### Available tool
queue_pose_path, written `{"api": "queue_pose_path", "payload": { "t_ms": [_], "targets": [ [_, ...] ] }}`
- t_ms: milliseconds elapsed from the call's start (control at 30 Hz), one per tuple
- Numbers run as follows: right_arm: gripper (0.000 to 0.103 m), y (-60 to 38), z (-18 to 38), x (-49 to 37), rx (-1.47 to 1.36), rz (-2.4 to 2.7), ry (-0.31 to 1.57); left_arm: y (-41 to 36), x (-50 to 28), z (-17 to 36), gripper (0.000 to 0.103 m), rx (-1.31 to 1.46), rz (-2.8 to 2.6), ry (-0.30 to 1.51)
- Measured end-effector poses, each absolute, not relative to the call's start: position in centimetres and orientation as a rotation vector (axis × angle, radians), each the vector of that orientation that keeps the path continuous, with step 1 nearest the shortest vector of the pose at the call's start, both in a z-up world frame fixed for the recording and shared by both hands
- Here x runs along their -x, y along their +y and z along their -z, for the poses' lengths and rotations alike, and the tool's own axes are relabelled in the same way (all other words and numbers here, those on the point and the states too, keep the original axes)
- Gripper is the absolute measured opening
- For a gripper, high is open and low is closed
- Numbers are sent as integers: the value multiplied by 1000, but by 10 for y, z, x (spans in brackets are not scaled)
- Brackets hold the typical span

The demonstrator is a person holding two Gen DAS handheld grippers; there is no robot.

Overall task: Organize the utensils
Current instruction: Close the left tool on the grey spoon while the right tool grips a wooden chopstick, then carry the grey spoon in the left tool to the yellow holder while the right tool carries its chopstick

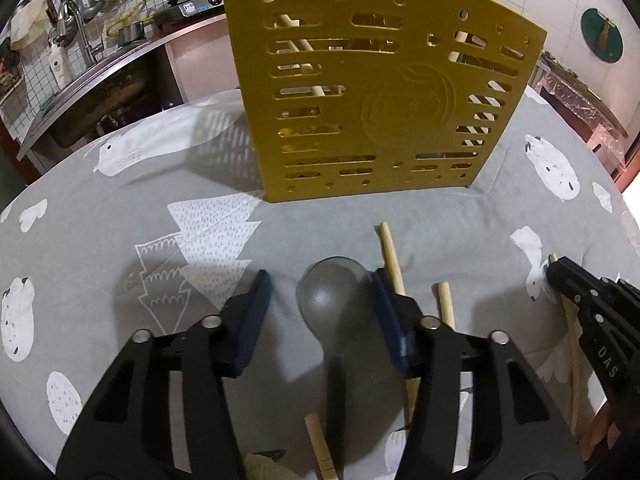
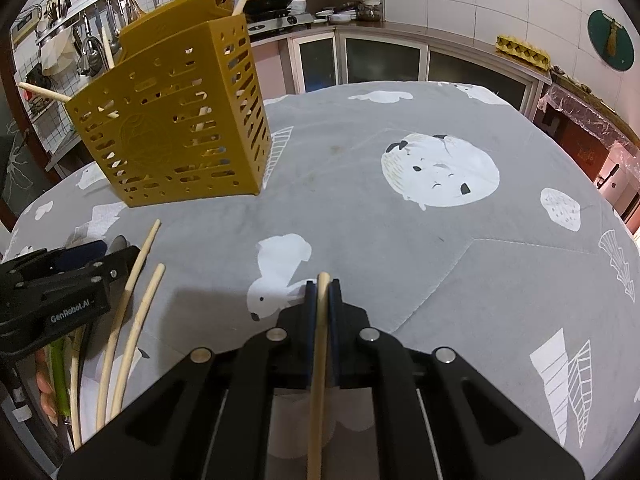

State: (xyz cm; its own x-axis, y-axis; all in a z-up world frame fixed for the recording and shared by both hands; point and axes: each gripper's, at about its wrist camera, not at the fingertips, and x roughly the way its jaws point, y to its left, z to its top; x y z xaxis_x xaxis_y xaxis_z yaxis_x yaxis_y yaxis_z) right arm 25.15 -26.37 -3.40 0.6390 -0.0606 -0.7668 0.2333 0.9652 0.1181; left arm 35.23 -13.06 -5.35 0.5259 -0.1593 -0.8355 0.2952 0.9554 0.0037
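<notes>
A yellow slotted utensil holder [image 1: 372, 92] stands on the grey tablecloth, with chopsticks and a utensil inside; it also shows in the right wrist view [image 2: 172, 128]. My left gripper [image 1: 324, 292] is open, its jaws on either side of a grey spoon [image 1: 332, 300] lying on the cloth. Loose wooden chopsticks [image 1: 392, 258] lie just right of the spoon. My right gripper [image 2: 323, 286] is shut on a wooden chopstick [image 2: 320, 360], low over the cloth. It also shows at the right edge of the left wrist view [image 1: 560, 276]. More loose chopsticks [image 2: 132, 320] lie to its left.
The round table's grey printed cloth [image 2: 440, 240] stretches right of the holder. A kitchen counter with sink [image 1: 92, 76], stove and pots runs behind. A foil-covered shelf [image 2: 588, 128] stands at the right. The left gripper body [image 2: 52, 292] sits beside the loose chopsticks.
</notes>
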Motion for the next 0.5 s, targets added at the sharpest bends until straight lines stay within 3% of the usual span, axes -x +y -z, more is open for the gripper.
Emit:
{"api": "queue_pose_path", "payload": {
  "t_ms": [100,500],
  "targets": [
    [7,-263,33,-251,-210,171,859,-128,-352,53,35,-140,271,974],
    [6,-257,14,-247,-202,155,809,-111,-336,22,35,-69,261,885]
  ]
}}
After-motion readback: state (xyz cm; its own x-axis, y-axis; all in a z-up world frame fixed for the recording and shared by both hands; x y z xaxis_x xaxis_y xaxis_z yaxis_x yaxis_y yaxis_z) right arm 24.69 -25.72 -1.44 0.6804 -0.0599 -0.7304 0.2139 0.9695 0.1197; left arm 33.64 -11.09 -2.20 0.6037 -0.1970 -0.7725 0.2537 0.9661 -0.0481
